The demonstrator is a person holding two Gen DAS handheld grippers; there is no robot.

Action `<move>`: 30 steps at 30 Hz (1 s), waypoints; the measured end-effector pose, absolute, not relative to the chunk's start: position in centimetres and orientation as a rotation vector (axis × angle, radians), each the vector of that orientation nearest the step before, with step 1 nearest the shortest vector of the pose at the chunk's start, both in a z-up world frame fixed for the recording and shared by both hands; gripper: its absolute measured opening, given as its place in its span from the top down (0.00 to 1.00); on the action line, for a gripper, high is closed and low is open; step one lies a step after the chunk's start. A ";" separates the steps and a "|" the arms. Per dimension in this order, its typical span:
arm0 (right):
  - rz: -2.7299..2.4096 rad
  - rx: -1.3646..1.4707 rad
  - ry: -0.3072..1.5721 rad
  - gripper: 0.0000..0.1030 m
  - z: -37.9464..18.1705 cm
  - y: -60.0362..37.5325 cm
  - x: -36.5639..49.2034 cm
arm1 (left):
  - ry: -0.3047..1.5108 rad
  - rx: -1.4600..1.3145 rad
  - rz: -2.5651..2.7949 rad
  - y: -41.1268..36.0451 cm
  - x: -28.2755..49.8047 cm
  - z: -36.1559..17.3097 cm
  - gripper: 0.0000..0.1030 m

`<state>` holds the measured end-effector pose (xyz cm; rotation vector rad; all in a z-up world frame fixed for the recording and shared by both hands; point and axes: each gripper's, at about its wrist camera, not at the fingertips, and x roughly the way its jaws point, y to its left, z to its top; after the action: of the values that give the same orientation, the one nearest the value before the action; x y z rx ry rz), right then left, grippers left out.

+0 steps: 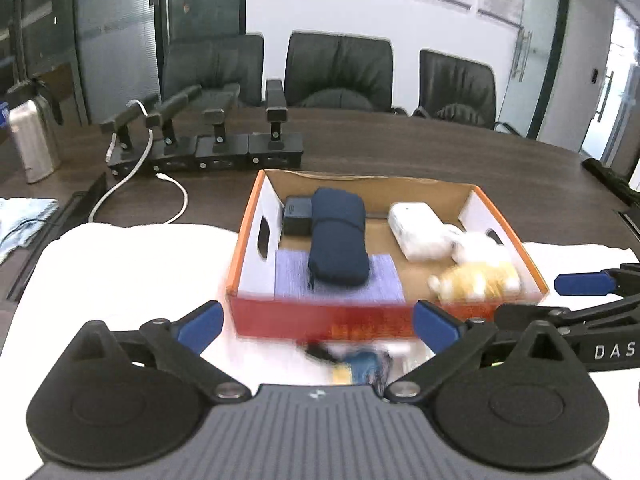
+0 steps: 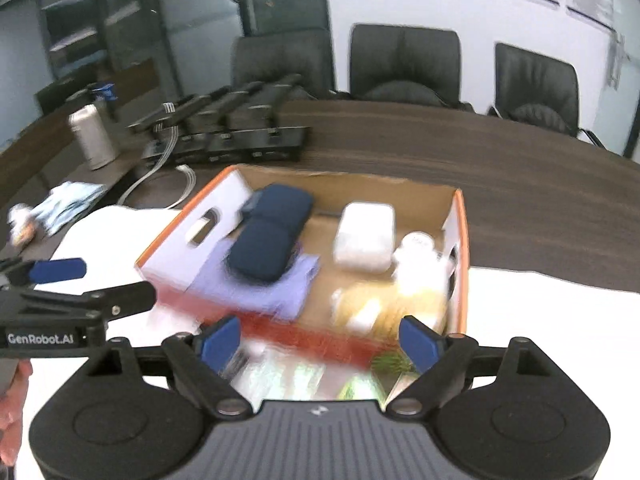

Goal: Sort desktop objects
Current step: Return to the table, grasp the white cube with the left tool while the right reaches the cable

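Note:
An orange cardboard box (image 1: 250,240) (image 2: 462,248) stands on a white cloth (image 1: 132,264) (image 2: 560,320). Inside lie a dark blue pouch (image 1: 338,236) (image 2: 268,232) on a lilac pad (image 1: 378,284) (image 2: 280,288), a black block (image 1: 297,214), a white case (image 1: 416,230) (image 2: 364,236), a white bottle (image 2: 420,260) and blurred yellow-white items (image 1: 476,278) (image 2: 376,304). In front of the box's near wall, small blurred items (image 1: 360,364) (image 2: 304,372) lie on the cloth. My left gripper (image 1: 318,324) is open and empty above them. My right gripper (image 2: 320,340) is open and empty too. Each wrist view shows the other gripper at its edge.
Black stands (image 1: 208,148) (image 2: 240,140) with a white cable (image 1: 136,168) sit behind the box on the dark wooden table (image 1: 460,160) (image 2: 520,200). A metal flask (image 1: 34,140) (image 2: 92,136) and a pale blue cloth (image 1: 20,220) (image 2: 68,200) lie left. Black chairs (image 1: 340,72) line the far side.

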<state>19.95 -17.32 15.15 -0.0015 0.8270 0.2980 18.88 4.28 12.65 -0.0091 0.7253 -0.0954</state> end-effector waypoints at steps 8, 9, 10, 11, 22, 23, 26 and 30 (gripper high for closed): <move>0.335 0.025 0.693 0.15 11.8 -19.2 6.3 | 0.538 0.017 -0.106 2.9 5.2 9.2 0.00; 0.337 0.022 0.670 0.14 11.2 -19.5 4.4 | 0.518 0.010 -0.110 2.6 3.4 8.4 0.00; 0.336 0.013 0.651 0.13 10.6 -19.7 2.7 | 0.511 0.008 -0.121 2.3 2.2 7.7 0.00; 0.340 0.007 0.628 0.13 10.0 -20.0 1.2 | 0.511 0.012 -0.148 1.8 0.7 6.7 0.00; 0.186 0.172 0.630 0.16 3.9 -26.5 -4.7 | 0.567 0.039 -0.264 -2.1 -1.0 3.2 0.00; 0.161 0.158 0.632 0.16 4.0 -26.8 -4.1 | 0.561 0.042 -0.267 -2.6 0.2 3.3 0.00; 0.107 0.136 0.621 0.19 4.3 -27.2 -1.9 | 0.590 0.013 -0.272 -4.2 3.5 2.7 0.00; 0.131 0.128 0.631 0.27 4.5 -27.3 1.6 | 0.669 -0.019 -0.300 -5.5 7.3 1.3 0.04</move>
<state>1.63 -27.32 4.49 0.1283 0.6309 0.1309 7.27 -5.46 1.25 -0.0192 0.6689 -0.3003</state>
